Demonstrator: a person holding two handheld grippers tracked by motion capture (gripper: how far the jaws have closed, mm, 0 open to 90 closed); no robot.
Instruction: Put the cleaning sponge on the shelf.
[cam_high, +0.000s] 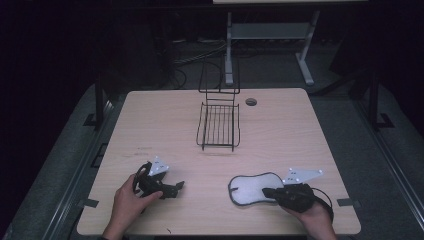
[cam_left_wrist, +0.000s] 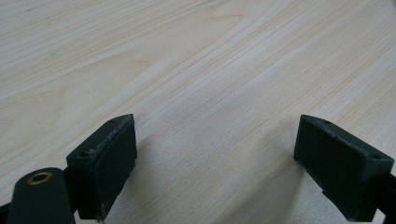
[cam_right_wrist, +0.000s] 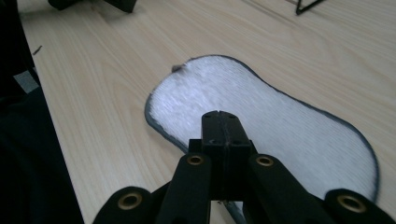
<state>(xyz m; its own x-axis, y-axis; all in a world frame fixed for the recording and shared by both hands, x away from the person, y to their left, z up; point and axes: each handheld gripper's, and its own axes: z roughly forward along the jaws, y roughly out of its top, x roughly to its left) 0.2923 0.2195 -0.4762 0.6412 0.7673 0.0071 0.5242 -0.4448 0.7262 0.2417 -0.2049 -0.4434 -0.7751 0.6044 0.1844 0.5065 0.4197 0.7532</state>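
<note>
A white fleecy insole (cam_high: 252, 189) with a dark rim lies flat on the wooden table (cam_high: 280, 135) at the front right. My right gripper (cam_high: 268, 191) reaches over its right end. In the right gripper view the right gripper (cam_right_wrist: 222, 122) has its jaws pressed together at the near edge of the insole (cam_right_wrist: 280, 121), and that edge runs in under them. My left gripper (cam_high: 176, 187) rests at the front left, held by a hand. In its own view the left gripper (cam_left_wrist: 215, 158) stands wide open over bare wood, with nothing between its fingers (cam_left_wrist: 108, 161).
A black wire rack (cam_high: 218, 125) with an upright back stands at the middle of the table, toward the far side. A round cable hole (cam_high: 251, 102) sits near the far edge. Beyond the table are desk legs (cam_high: 306, 67) and cables on a dark floor.
</note>
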